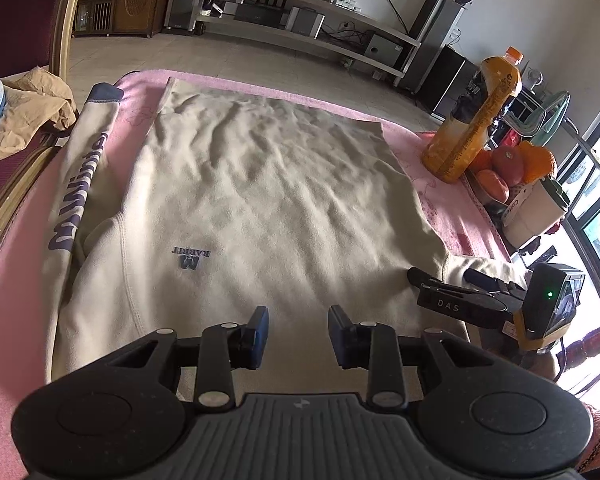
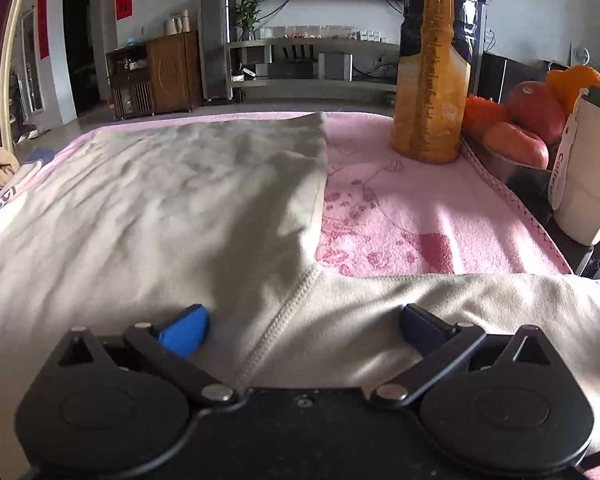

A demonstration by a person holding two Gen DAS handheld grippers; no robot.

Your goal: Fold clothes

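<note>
Sweatshirt (image 1: 252, 184), cream, long-sleeved, spread flat over pink blanket (image 1: 440, 208) on counter, filling centre of both views; hem toward top of frame, collar end toward bottom. Printed sleeve (image 1: 80, 184) lies along left of left-wrist view; plain sleeve (image 2: 460, 300) runs off lower right of right-wrist view. Left claw (image 1: 298, 332): parted, empty, hovering above chest area at lower centre. Right claw (image 2: 304, 324): spread wide, empty, low over armpit seam where plain sleeve joins body. Orange juice bottle (image 1: 476, 116) and fruit (image 2: 528, 120) stand at right blanket edge. Step judged: garment laid out, folding not yet begun. Next move likely calls for pinching plain sleeve and carrying it across body.
</note>
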